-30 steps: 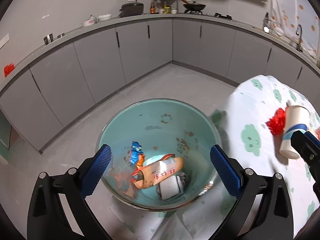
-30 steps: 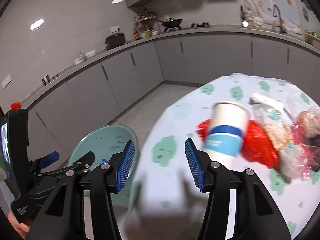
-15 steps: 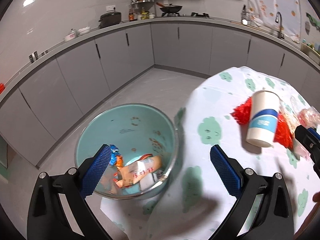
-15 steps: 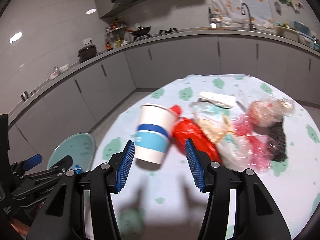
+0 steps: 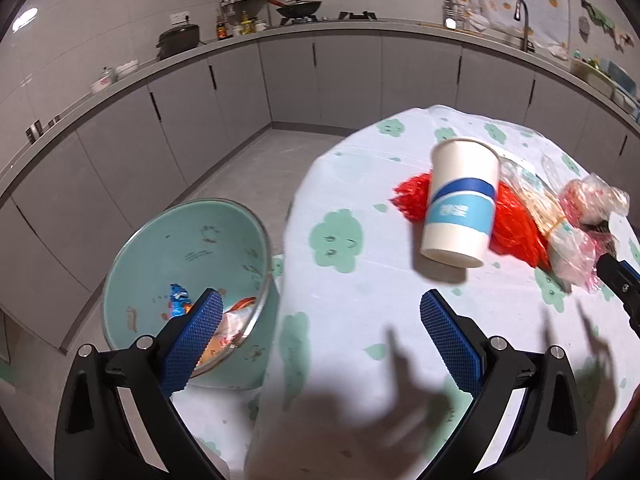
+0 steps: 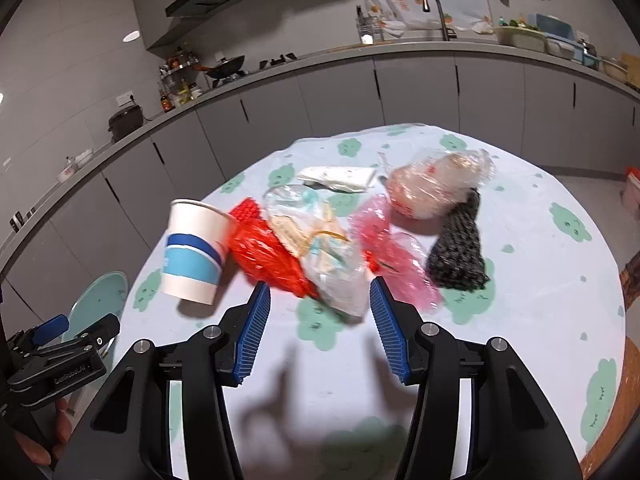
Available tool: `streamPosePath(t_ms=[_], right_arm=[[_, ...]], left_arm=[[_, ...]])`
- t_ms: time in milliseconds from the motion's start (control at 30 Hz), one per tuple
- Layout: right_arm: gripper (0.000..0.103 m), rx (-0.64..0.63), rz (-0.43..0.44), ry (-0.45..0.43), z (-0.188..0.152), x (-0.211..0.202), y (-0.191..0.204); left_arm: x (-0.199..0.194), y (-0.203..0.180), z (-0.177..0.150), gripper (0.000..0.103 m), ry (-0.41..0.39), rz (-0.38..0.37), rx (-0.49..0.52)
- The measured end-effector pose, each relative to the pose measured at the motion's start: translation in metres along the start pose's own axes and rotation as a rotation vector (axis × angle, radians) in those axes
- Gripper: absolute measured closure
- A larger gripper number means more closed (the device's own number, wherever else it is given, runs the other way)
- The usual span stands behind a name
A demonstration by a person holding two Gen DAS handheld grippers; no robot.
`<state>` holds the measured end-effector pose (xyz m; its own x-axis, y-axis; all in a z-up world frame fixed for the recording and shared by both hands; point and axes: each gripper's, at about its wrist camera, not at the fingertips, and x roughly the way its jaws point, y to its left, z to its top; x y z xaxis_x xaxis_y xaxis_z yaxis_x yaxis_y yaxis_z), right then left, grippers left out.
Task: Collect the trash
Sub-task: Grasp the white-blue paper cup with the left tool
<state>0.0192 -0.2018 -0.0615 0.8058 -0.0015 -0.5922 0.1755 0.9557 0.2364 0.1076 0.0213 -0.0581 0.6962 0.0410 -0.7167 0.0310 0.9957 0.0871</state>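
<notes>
A white paper cup with blue bands [image 5: 460, 204] [image 6: 196, 252] stands on the round table. Beside it lie a red net bag [image 6: 268, 252], a clear plastic bag [image 6: 320, 248], pink wrap [image 6: 396, 260], a black mesh piece [image 6: 458, 248], a bagged lump [image 6: 436, 184] and a white packet [image 6: 338, 178]. A teal bin [image 5: 188, 264] left of the table holds several wrappers. My left gripper [image 5: 320, 340] is open and empty above the table's left edge. My right gripper [image 6: 320, 328] is open and empty just short of the trash pile.
The table wears a pale cloth with green clouds [image 6: 520, 300]. Grey kitchen cabinets and a counter [image 5: 320, 64] ring the room, with a sink [image 6: 436, 16] and a stove at the back. Grey floor lies between the table and the cabinets.
Both grippers have swung right, from over the bin toward the table. The cup and trash pile now sit nearer the middle of both views. Both stay open.
</notes>
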Motion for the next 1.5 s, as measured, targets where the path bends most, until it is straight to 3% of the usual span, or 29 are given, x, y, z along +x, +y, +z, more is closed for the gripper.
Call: streamPosePath(t_ms=[367, 700, 1000, 1067, 1233, 1367, 1500], right_arm=[[0.057, 0.036, -0.015, 0.009, 0.004, -0.001, -0.026], [0.056, 0.029, 0.047, 0.034, 0.035, 0.018, -0.018], [0.055, 0.006, 0.085, 0.108, 0.057, 0.056, -0.015], [0.055, -0.003, 0.082, 0.121, 0.056, 0.063, -0.014], [0.055, -0.017, 0.098, 0.158, 0.05, 0.076, -0.009], [0.055, -0.026, 0.09, 0.162, 0.048, 0.082, -0.006], [0.056, -0.032, 0.072, 0.174, 0.044, 0.086, -0.006]], left_arm=[[0.004, -0.033, 0.003, 0.006, -0.012, -0.054, 0.063], [0.013, -0.058, 0.044, 0.006, -0.067, -0.117, 0.08], [0.053, -0.077, 0.057, 0.006, -0.007, -0.136, 0.108], [0.059, -0.08, 0.056, 0.008, 0.0, -0.139, 0.11], [0.065, -0.078, 0.054, 0.028, 0.011, -0.171, 0.097], [0.073, -0.074, 0.049, 0.037, 0.04, -0.201, 0.073], [0.073, -0.071, 0.047, 0.04, 0.038, -0.211, 0.065]])
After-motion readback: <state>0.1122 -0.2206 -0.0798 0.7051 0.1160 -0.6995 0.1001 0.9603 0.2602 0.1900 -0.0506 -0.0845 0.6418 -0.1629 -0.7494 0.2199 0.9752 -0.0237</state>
